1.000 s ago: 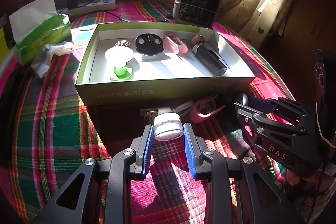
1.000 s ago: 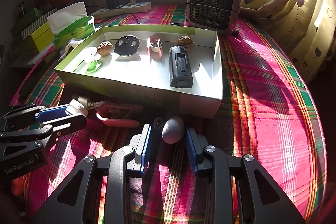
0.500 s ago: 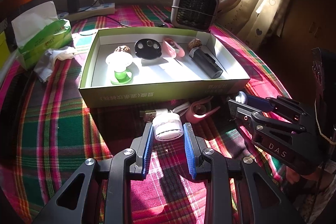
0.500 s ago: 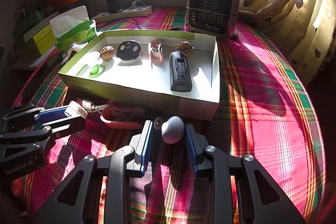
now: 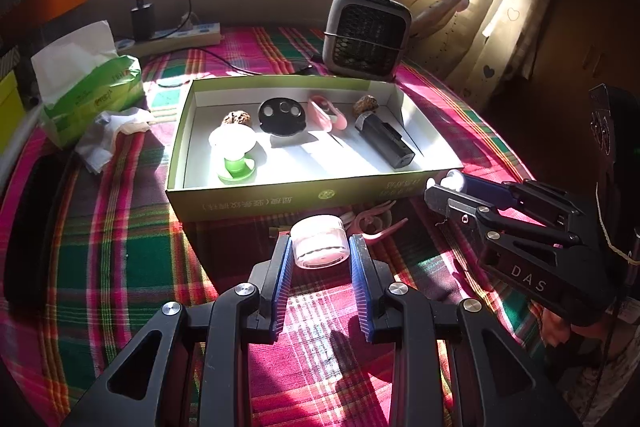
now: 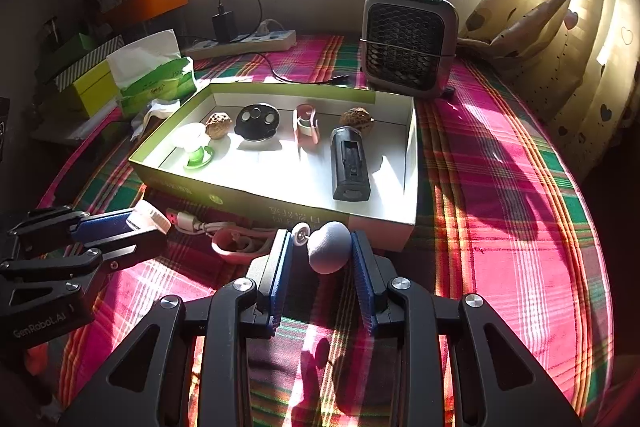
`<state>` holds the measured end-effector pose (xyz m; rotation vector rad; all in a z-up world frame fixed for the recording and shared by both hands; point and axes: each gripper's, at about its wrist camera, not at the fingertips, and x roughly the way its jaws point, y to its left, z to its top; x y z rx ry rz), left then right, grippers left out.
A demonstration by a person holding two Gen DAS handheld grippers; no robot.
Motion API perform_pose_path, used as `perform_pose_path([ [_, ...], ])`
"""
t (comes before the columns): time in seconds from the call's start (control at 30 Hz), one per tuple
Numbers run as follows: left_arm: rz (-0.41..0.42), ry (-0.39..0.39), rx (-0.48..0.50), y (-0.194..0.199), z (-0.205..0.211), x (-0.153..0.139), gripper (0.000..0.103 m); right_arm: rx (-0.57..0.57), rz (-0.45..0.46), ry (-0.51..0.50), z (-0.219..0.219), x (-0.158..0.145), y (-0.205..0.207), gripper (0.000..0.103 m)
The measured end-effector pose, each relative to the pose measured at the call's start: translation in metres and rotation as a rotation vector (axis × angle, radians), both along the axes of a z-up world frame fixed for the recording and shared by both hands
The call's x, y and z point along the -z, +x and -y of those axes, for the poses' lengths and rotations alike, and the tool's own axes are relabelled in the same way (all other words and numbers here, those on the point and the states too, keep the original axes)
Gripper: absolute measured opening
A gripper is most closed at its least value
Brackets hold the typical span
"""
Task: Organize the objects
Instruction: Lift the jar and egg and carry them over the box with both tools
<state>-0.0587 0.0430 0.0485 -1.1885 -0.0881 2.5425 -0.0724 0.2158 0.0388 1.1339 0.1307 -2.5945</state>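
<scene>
My left gripper (image 5: 319,247) is shut on a small white jar (image 5: 318,241) and holds it above the plaid cloth, just in front of the green cardboard box (image 5: 256,207). My right gripper (image 6: 319,251) is shut on a grey egg-shaped object (image 6: 329,247) with a small white disc (image 6: 300,230) beside it, in front of the box's near wall (image 6: 280,207). In the box lie a green-and-white mushroom lamp (image 5: 233,151), two walnuts (image 6: 218,125), a black round disc (image 5: 282,115), a pink clip (image 5: 326,113) and a black rectangular device (image 6: 349,163).
A white USB cable (image 6: 196,221) and a pink clip (image 6: 236,247) lie on the cloth in front of the box. A small fan heater (image 6: 408,41) stands behind the box. A tissue pack (image 5: 88,83), crumpled tissue (image 5: 108,135) and a power strip (image 6: 244,41) sit at the left and back.
Both grippers have lifted with their objects still held. The box and the things in front of it now look further away and lower in both views.
</scene>
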Motion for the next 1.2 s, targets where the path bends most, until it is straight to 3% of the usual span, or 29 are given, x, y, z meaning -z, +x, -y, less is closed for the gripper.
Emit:
perform_pose_path([
  [0.7, -0.022, 0.007, -0.039, -0.027, 0.006, -0.011, 0.026, -0.064, -0.017, -0.029, 0.018, -0.017, -0.039, 0.031],
  [1.2, -0.007, 0.002, -0.066, -0.051, 0.013, -0.008, 0.026, -0.096, 0.016, -0.021, 0.035, -0.009, -0.075, 0.031],
])
